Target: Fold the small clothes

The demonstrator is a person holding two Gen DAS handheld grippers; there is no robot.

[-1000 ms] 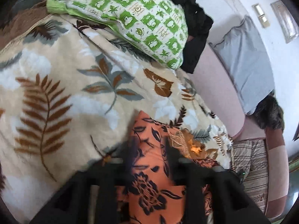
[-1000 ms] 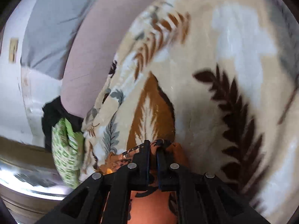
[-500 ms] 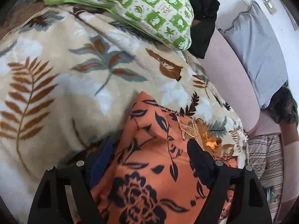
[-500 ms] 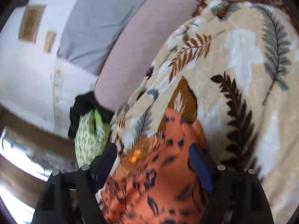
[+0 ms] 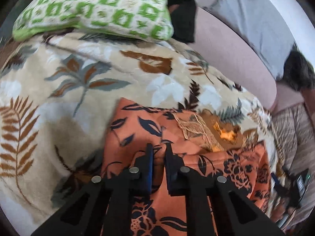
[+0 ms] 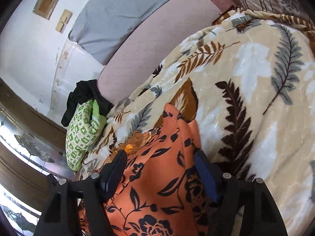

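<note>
The left hand-held gripper has its jaws drawn nearly together, pinching a raised fold of the orange floral garment, which lies directly under and ahead of it on the leaf-print blanket covering the bed. The right hand-held gripper stands wide apart, holding nothing, its fingers straddling the same garment just below them. A green patterned pillow rests well ahead of the left hand-held gripper, with black cloth beside it.
</note>
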